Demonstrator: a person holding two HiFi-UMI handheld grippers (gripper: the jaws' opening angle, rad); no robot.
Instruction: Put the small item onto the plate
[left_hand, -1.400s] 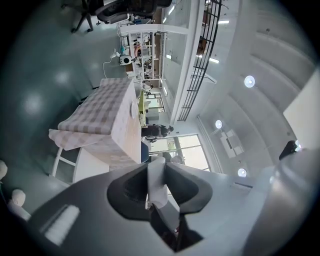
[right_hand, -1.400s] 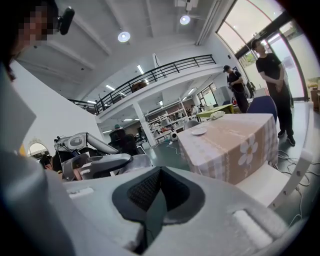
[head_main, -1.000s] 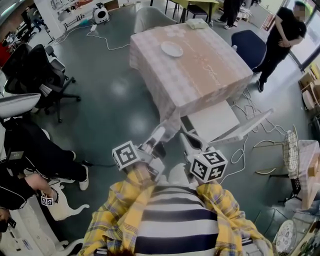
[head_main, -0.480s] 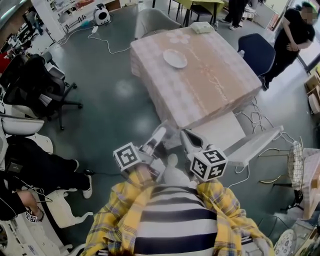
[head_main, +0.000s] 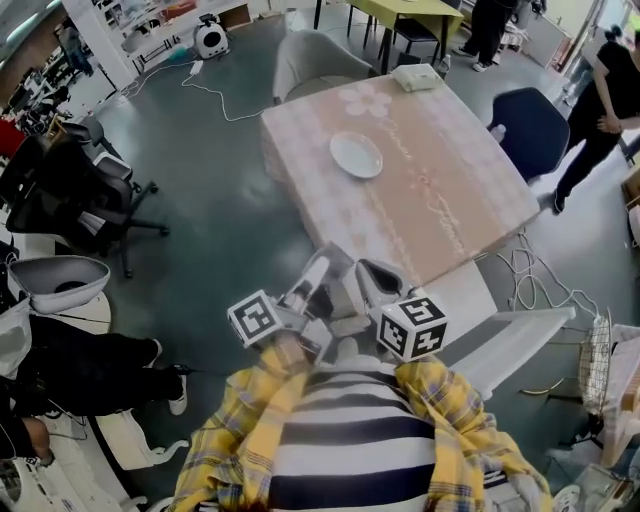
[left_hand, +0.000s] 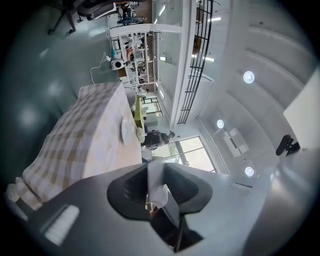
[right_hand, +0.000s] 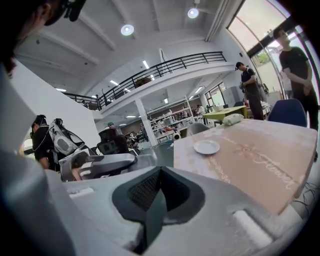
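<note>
My left gripper (head_main: 312, 278) pinches the white item (left_hand: 156, 184), held close since the plate (head_main: 356, 155) sits well ahead; right gripper (head_main: 372, 282) is closed, empty, spare.

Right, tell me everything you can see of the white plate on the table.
The small round white plate looks like glazed ceramic: shallow, with a slightly raised rim and a plain centre. It is empty and lies flat, right way up, on the pinkish checked tablecloth, left of the table's middle in the head view and clear of every edge. Only the cloth touches it. From the right gripper view's low angle it reads as a thin ellipse.
</note>
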